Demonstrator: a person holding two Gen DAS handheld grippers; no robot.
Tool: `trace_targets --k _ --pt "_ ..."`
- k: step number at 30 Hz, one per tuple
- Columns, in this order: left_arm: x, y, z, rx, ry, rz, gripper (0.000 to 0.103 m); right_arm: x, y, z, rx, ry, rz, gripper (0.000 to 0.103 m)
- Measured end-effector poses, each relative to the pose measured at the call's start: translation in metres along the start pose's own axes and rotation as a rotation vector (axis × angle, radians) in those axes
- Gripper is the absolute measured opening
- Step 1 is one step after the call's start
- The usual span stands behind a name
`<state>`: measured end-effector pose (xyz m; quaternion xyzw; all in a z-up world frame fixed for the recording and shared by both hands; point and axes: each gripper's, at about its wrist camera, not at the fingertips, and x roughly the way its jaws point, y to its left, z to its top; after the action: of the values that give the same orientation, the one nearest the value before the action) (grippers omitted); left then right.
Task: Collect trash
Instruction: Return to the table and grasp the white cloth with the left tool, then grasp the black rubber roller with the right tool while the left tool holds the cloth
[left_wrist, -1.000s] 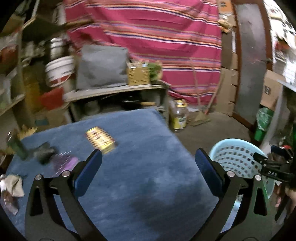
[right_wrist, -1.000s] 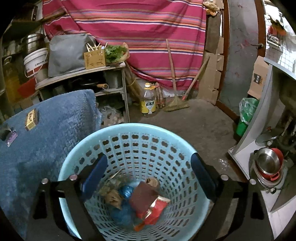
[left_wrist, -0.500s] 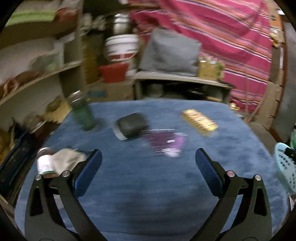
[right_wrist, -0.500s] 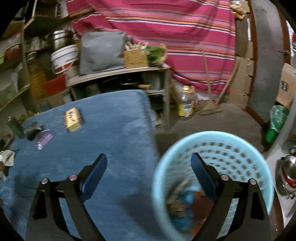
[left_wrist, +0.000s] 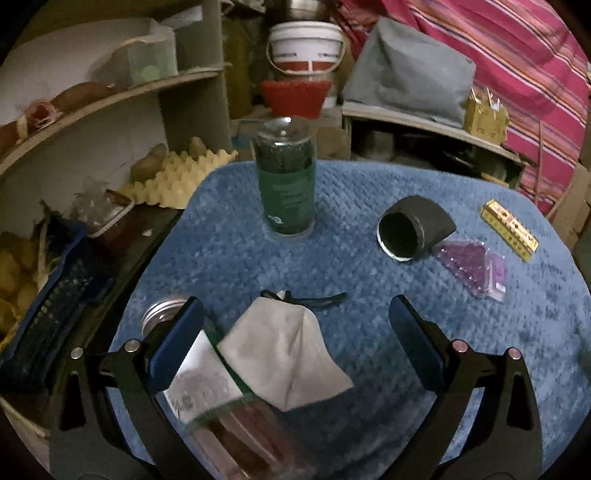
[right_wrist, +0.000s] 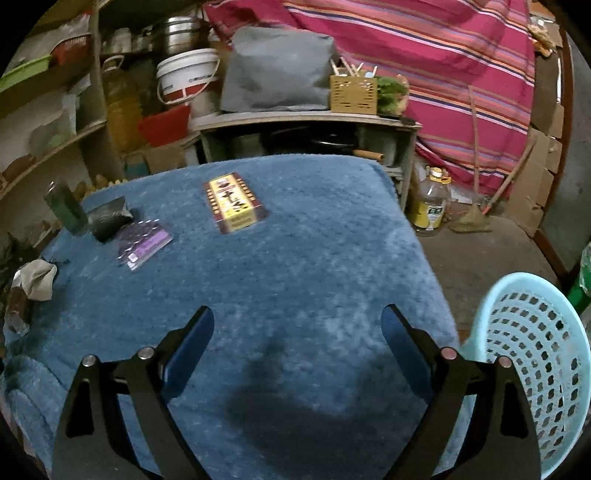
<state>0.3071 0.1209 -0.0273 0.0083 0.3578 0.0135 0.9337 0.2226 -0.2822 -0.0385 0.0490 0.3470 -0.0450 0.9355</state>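
Note:
My left gripper (left_wrist: 295, 328) is open just above a crumpled grey face mask (left_wrist: 284, 354) that lies on a jar (left_wrist: 207, 387) on its side, on the blue cloth-covered table (left_wrist: 369, 295). Farther off lie a black cup (left_wrist: 410, 229) on its side, a purple packet (left_wrist: 472, 267) and a yellow box (left_wrist: 509, 230). My right gripper (right_wrist: 297, 328) is open over bare blue cloth (right_wrist: 295, 295), with nothing between its fingers. The yellow box (right_wrist: 234, 201), the purple packet (right_wrist: 144, 245) and the mask (right_wrist: 37, 277) lie ahead and to its left. A light blue basket (right_wrist: 532, 354) stands at the table's right edge.
A tall green jar (left_wrist: 286, 182) stands upright at the table's far side. Cluttered shelves (left_wrist: 110, 99) with egg trays (left_wrist: 173, 177) rise on the left. A low shelf (right_wrist: 306, 122) with a grey bag, a white bucket (right_wrist: 184, 75) and a striped curtain (right_wrist: 424, 66) stand behind. An oil bottle (right_wrist: 430, 206) is on the floor.
My left gripper swung left from the basket side to the table's left end, now over the mask. My right gripper moved from above the basket to over the table.

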Motion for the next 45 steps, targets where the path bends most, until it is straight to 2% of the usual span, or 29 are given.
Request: trace_targets --k 5,10,13,18,22,27,31,35,45 --pt "0.019 -0.004 -0.001 0.030 0.085 -0.056 0.085 0.003 0.013 0.002 -0.024 0.012 0.008 0.090" --pt "0.028 -0.013 -0.006 0.050 0.136 -0.045 0.082 0.005 0.020 0.004 -0.034 0.014 0.011 0.090" --pt "0.035 -0.015 -0.009 0.036 0.189 -0.047 0.072 0.007 0.024 0.006 -0.033 0.015 0.018 0.090" --pt "0.040 -0.027 -0.020 0.103 0.198 0.058 0.065 0.018 0.032 0.006 -0.040 0.029 0.036 0.090" --pt "0.046 -0.028 -0.015 0.107 0.214 0.117 0.046 0.025 0.040 0.008 -0.048 0.033 0.055 0.090" --pt "0.056 -0.033 -0.011 0.132 0.243 0.138 0.030 0.029 0.048 0.013 -0.069 0.030 0.072 0.090" --pt "0.057 -0.032 -0.011 0.121 0.239 0.136 0.018 0.034 0.051 0.019 -0.073 0.027 0.083 0.090" --pt "0.051 -0.024 -0.009 0.060 0.216 0.113 0.011 0.042 0.059 0.027 -0.085 0.027 0.093 0.090" --pt "0.023 -0.023 0.012 -0.015 0.074 0.050 0.008 0.065 0.119 0.052 -0.179 0.006 0.162 0.090"
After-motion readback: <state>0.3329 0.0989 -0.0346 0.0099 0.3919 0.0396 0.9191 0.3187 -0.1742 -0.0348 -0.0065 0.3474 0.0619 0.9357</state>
